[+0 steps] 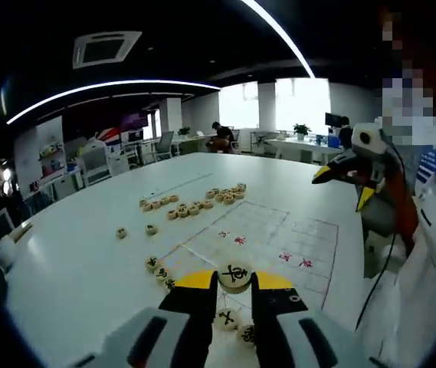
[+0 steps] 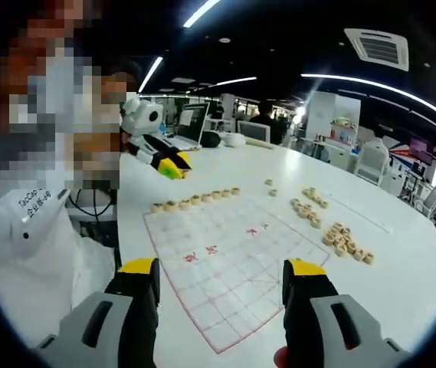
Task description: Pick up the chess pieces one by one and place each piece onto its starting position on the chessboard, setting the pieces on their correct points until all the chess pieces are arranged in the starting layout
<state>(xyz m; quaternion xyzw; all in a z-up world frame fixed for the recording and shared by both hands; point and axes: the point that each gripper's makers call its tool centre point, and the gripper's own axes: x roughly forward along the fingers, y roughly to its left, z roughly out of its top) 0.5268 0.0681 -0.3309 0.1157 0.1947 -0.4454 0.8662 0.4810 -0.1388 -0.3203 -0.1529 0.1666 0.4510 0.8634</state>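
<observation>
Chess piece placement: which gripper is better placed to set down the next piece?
Left. The left gripper is already shut on a chess piece, held low over the near edge of the chessboard. The right gripper is open with nothing between its jaws.

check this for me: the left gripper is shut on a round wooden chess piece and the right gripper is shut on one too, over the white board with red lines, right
Not quite. The right gripper is open and holds nothing, as the right gripper view shows. The rest stands: the left gripper is shut on a round wooden chess piece, over the white board with red lines.
</observation>
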